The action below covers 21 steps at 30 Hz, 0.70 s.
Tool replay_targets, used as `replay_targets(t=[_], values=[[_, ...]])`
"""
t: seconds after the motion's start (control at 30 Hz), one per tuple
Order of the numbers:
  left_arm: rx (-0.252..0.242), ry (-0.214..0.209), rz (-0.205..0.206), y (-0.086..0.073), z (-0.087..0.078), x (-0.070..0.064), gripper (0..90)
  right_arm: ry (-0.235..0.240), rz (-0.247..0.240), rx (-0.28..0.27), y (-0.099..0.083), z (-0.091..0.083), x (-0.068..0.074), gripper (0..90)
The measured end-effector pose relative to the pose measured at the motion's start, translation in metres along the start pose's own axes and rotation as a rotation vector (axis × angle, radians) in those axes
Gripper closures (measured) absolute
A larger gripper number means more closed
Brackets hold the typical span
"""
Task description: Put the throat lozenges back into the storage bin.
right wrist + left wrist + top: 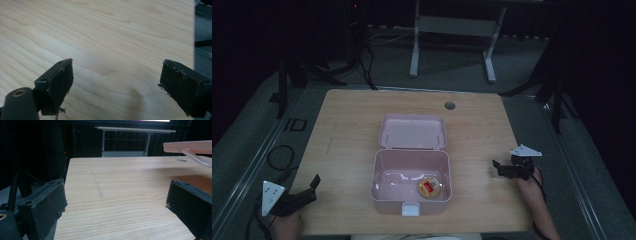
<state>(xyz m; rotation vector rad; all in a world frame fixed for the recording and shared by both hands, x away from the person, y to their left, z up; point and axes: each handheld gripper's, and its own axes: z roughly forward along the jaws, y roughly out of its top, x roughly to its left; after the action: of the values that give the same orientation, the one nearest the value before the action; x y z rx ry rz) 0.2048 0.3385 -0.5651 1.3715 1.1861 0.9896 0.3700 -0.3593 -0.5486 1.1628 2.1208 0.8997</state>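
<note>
Wooden counter (342,130) carries an open pink box (410,187) at centre frame, a round tin (430,186) inside; right claw (498,167), released, sits nearer than released left claw (314,186).

No legible text anywhere. Round tin (430,186) in pink box (384,192) carries red-yellow label, print too small to read.

I see bare desk (342,130) on both flanks for my tongs; the pink box (382,187) blocks the middle, its raised lid (412,132) walling the far side.
</note>
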Motion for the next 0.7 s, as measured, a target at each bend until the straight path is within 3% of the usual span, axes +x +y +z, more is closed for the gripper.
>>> replay_targets(t=[0.37, 0.5, 0.7], values=[[0.002, 0.002, 0.002, 0.0, 0.0, 0.0, 3.0, -0.211, 0.16, -0.002, -0.012, -0.004, -0.011, 11.3], [0.002, 0.002, 0.003, 0.0, 0.0, 0.0, 3.0, -0.239, 0.181, -0.008, -0.014, -0.005, -0.013, 11.3], [0.002, 0.002, 0.001, 0.0, 0.0, 0.0, 3.0, -0.215, 0.16, -0.004, -0.013, -0.003, -0.011, 11.3]])
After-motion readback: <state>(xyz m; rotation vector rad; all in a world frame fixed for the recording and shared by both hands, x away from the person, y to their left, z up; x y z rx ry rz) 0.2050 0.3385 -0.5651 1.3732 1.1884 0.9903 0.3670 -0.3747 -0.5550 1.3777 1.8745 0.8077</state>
